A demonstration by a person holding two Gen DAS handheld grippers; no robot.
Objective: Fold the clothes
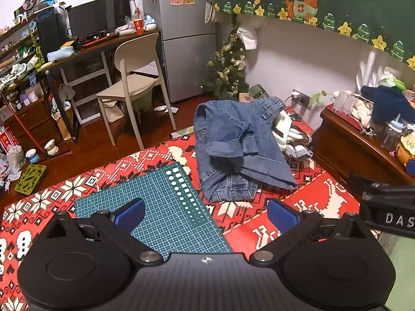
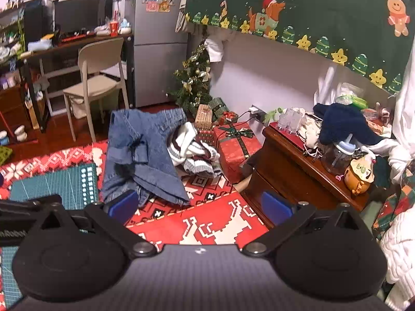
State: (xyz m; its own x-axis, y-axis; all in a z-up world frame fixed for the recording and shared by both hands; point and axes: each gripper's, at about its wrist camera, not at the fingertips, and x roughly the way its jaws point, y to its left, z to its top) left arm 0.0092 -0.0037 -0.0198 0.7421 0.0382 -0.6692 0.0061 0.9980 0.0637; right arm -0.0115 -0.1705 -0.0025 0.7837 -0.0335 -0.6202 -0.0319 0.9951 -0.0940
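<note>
Two tools are up in the air, and both have their blue pads spread wide with nothing between them. The left tool (image 1: 206,216) hangs over the green cutting mat (image 1: 155,207). The right tool (image 2: 199,206) hangs over the red blanket (image 2: 207,223) with white patterns.

Just ahead of both tools lies the denim garment (image 1: 238,150), bunched up in a heap. It sits on the red blanket, a bit ahead and to the right of the left tool, and ahead and to the left of the right tool. Behind it is a striped knit piece (image 2: 193,147), touching the denim.

I think the step now is to reach out and grab the denim so it can be spread flat. To do it well, each tool should go for a different edge, far apart from the other. Pinch only one layer of cloth, not the whole lump. Lift gently and pull the sides away from each other. Watch that the striped piece does not come along too.
</note>
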